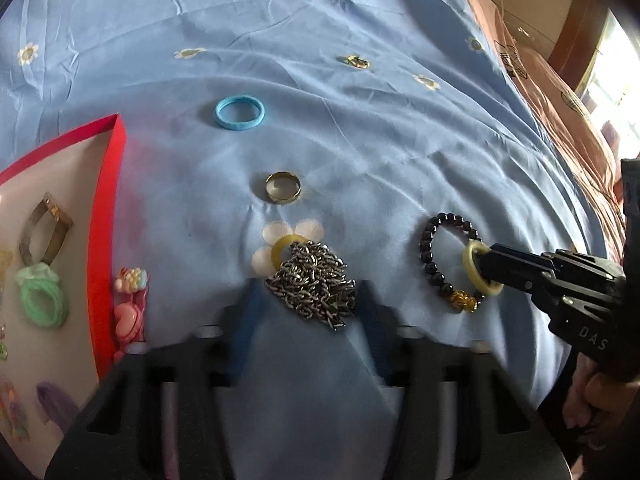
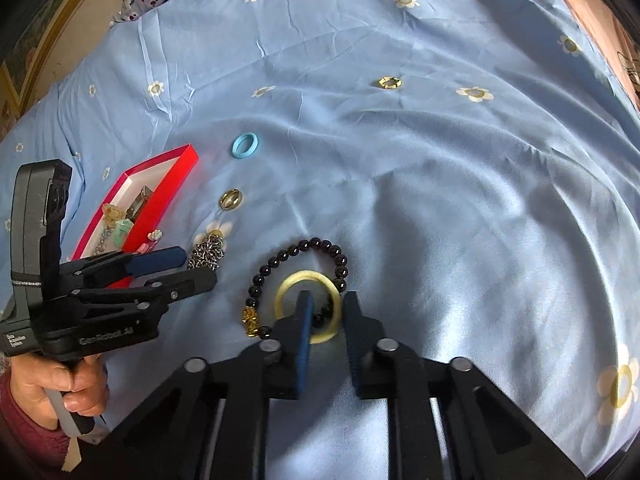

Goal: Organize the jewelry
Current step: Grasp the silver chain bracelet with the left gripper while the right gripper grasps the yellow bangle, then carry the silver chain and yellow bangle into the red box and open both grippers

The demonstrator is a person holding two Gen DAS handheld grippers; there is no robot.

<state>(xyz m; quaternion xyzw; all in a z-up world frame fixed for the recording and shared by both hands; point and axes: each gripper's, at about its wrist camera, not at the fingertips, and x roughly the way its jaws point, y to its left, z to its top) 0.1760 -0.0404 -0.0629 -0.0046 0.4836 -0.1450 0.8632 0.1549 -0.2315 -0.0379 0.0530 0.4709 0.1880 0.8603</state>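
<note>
A pale yellow jade ring [image 2: 289, 283] lies on a dark bead bracelet [image 2: 304, 245] on the blue sheet. My right gripper [image 2: 326, 300] stands open with one finger inside the ring and the other outside, straddling its rim; it also shows in the left wrist view [image 1: 486, 266]. My left gripper [image 1: 306, 296] is open around a heap of silver chain [image 1: 314, 284], which lies on a yellow ring [image 1: 280, 250]. A red box [image 1: 108, 216] at the left holds several pieces.
A gold band [image 1: 283, 187], a blue ring [image 1: 239, 113] and a small gold ring [image 1: 357, 61] lie on the flowered sheet [image 1: 400, 152] farther off. Pink hair clips [image 1: 130, 304] sit beside the box. A pink blanket [image 1: 560, 112] lies at the right.
</note>
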